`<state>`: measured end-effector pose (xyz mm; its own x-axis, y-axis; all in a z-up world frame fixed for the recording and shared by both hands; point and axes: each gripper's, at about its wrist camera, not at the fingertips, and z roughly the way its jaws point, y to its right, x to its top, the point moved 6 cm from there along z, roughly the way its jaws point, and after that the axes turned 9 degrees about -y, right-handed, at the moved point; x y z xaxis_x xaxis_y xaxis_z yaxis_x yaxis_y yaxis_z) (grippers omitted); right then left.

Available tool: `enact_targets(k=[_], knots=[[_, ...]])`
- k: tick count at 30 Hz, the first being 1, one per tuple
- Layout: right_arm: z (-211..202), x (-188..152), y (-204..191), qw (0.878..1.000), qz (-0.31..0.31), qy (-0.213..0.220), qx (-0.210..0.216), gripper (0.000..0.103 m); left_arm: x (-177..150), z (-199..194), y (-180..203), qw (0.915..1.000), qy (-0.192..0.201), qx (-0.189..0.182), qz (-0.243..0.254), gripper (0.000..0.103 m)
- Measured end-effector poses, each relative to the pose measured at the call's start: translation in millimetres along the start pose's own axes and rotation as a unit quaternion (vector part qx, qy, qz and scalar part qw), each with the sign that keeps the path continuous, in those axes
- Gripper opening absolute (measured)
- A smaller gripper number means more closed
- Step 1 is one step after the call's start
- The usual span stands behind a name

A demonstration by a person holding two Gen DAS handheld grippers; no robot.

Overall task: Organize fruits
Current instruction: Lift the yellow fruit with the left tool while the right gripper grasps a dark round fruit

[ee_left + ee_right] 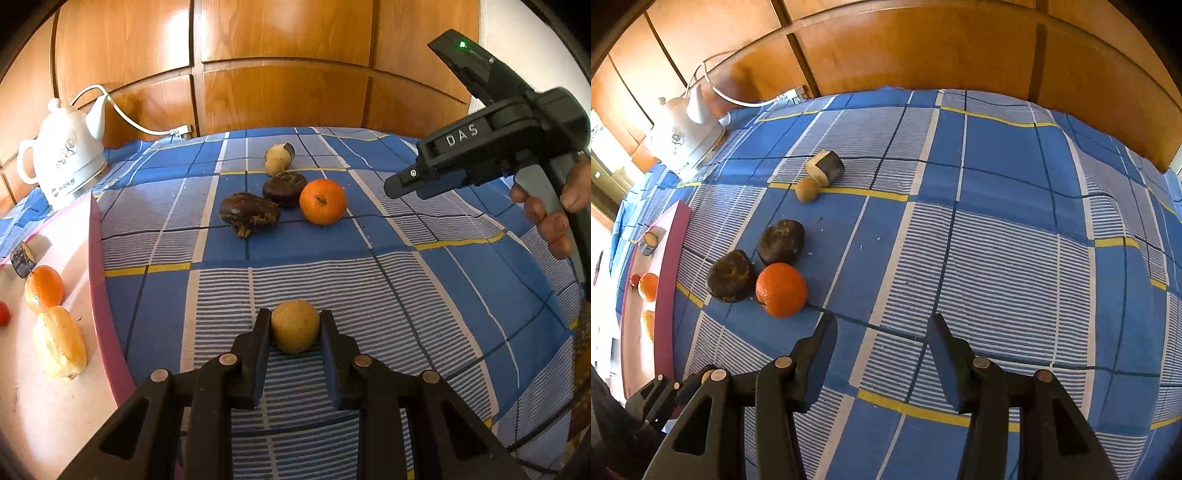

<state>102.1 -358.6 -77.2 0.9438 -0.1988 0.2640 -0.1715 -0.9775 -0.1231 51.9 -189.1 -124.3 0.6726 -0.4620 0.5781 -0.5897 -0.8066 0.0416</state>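
The left gripper (295,326) is clamped on a small tan round fruit (295,326), one finger pressed on each side, just above the blue checked tablecloth (406,295). Off to its left runs the pink rim of a tray (96,266), and inside it lie an orange (43,288) and a yellowish fruit (61,341), touching. The right gripper (882,328) hangs with fingers spread wide and nothing between them. Just off its left fingertip sits a loose orange (781,290), touching two dark brown fruits (731,276) (780,242). Farther back, a small tan ball (807,189) rests against a cut dark-skinned piece (825,168). Wide bare cloth stretches right of the cluster to the wood panelling (923,48). A white kettle (66,151) stands at the far left corner.
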Motion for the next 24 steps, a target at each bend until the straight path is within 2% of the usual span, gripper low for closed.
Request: enact_targets(k=[13, 19, 24], knots=[[-7, 6, -13, 0.999, -0.009, 0.014, 0.031, 0.051, -1, -1, 0, 1.0, 0.002, 0.001, 0.0, 0.026], [-1, 25, -40, 0.997, -0.012, 0.006, 0.072, 0.059, -1, -1, 0, 1.0, 0.004, 0.001, 0.001, 0.026], [19, 48, -71, 0.998, -0.033, -0.005, 0.062, 0.06, 0, -1, 0, 1.0, 0.004, -0.001, 0.001, 0.026]])
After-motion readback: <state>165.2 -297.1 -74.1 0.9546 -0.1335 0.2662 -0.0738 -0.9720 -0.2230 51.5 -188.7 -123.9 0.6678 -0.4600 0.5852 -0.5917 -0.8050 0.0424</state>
